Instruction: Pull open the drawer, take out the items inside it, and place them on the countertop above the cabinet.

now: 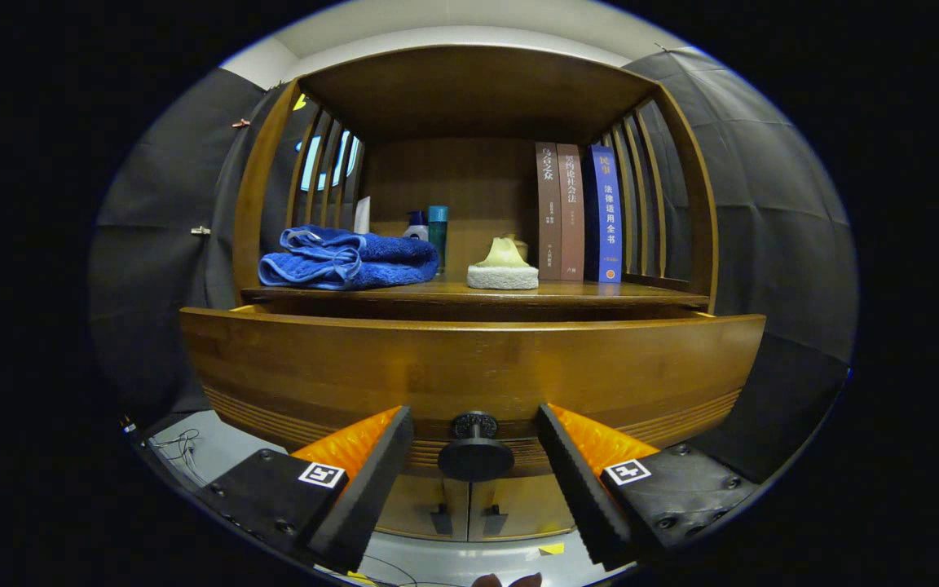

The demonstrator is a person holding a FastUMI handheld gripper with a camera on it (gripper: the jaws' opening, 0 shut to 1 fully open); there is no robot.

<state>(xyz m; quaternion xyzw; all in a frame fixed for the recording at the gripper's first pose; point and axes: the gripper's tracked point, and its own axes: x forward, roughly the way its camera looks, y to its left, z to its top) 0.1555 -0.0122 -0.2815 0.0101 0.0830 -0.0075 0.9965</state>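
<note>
A wooden drawer front (469, 367) stands pulled out a little from the cabinet, with a dark gap showing behind its top edge. Its inside is hidden from here. A round black knob (475, 452) sticks out from the lower middle of the drawer front. My gripper (475, 424) is open, its two black fingers standing one on each side of the knob without touching it. Above the drawer lies the wooden countertop (584, 292).
On the countertop lie a folded blue towel (347, 259), small bottles (430, 230) behind it, a pale sponge-like block (503, 267) and three upright books (579, 214). Slatted wooden sides and a top board enclose this shelf. Two lower cabinet doors (469, 514) sit beneath the drawer.
</note>
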